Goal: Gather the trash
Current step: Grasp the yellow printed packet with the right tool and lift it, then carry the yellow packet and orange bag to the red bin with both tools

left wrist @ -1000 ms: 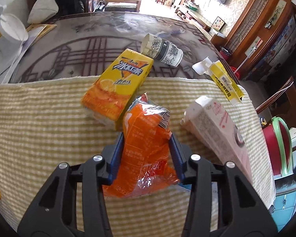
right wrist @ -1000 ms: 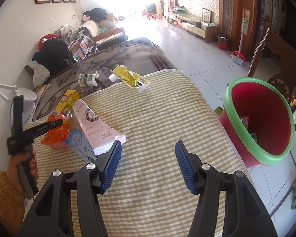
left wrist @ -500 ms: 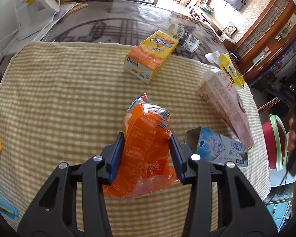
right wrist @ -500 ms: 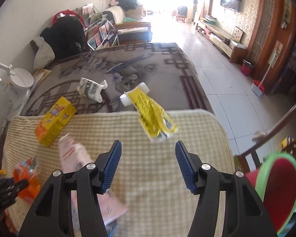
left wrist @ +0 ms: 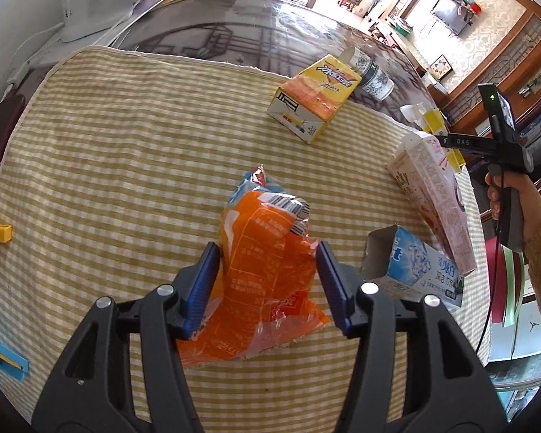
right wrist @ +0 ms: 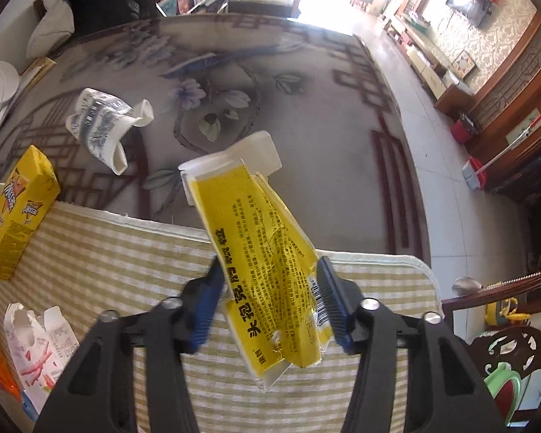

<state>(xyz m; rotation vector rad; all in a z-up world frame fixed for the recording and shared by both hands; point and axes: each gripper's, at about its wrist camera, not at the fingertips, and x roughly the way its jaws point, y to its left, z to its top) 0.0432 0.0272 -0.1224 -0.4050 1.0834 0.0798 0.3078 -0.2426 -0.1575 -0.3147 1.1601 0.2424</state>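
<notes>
Between blue ribbed claw pads [left wrist: 206, 281], crinkly orange wrapper [left wrist: 267, 278] sits pinched

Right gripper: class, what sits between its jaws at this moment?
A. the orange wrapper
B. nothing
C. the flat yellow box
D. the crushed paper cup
C: in the right wrist view the right gripper has its jaws on either side of the flat yellow box, while the orange wrapper is in the left gripper.

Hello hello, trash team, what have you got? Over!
Left gripper shut on orange wrapper. Right gripper shut on yellow box. Juice carton and crumpled cup left on table. Nothing blocking.
</notes>
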